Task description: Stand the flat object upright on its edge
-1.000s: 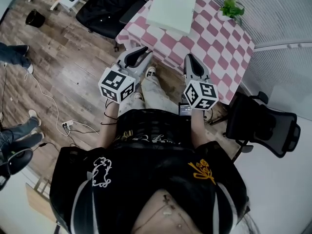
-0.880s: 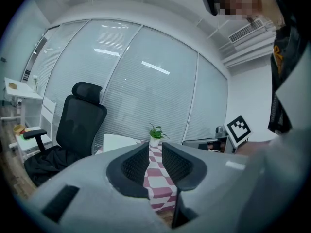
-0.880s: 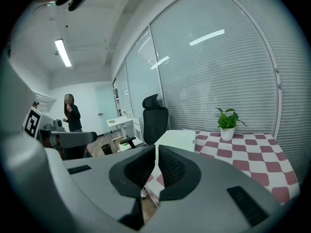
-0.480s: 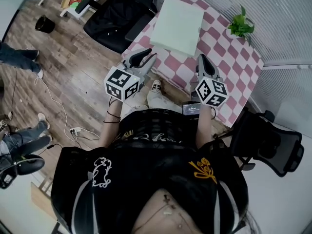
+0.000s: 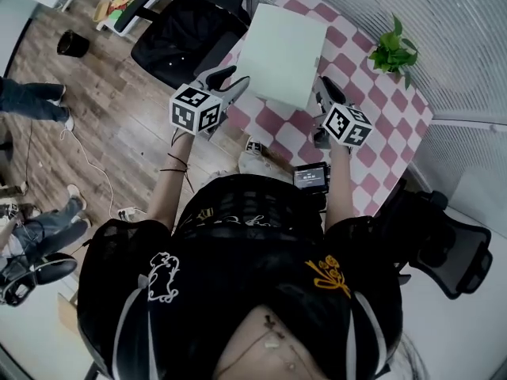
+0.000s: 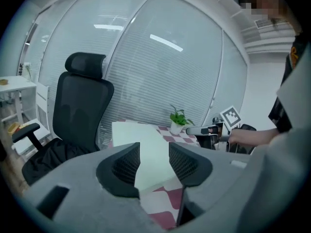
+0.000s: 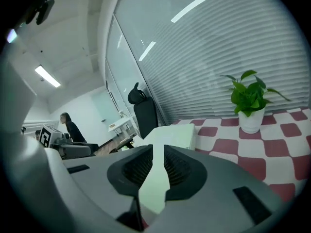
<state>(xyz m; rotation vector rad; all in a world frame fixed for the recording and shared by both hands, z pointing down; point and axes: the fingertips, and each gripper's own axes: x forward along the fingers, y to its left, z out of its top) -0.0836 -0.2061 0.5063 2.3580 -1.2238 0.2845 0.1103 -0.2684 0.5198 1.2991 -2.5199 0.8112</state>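
Observation:
The flat object is a pale, square board [image 5: 281,50] lying flat on the pink-and-white checked table [image 5: 364,85]. It also shows in the left gripper view [image 6: 138,137] and in the right gripper view [image 7: 175,135]. My left gripper [image 5: 234,79] is at the board's near left corner, over the table edge. Its jaws [image 6: 154,150] have just been opening and stand apart with nothing between the pads. My right gripper [image 5: 320,87] is beside the board's near right edge. Seen along its jaws, the right gripper [image 7: 158,152] is shut and empty.
A small potted plant [image 5: 394,47] stands at the table's far right. One black office chair [image 5: 186,30] is at the table's left, another [image 5: 444,228] to my right. A small screen device [image 5: 311,176] sits near my right forearm. Legs of other people [image 5: 32,97] and cables are on the wooden floor at left.
Both grippers have moved forward from above my legs to the table's near edge, either side of the board. The left jaws have opened; the right stay shut.

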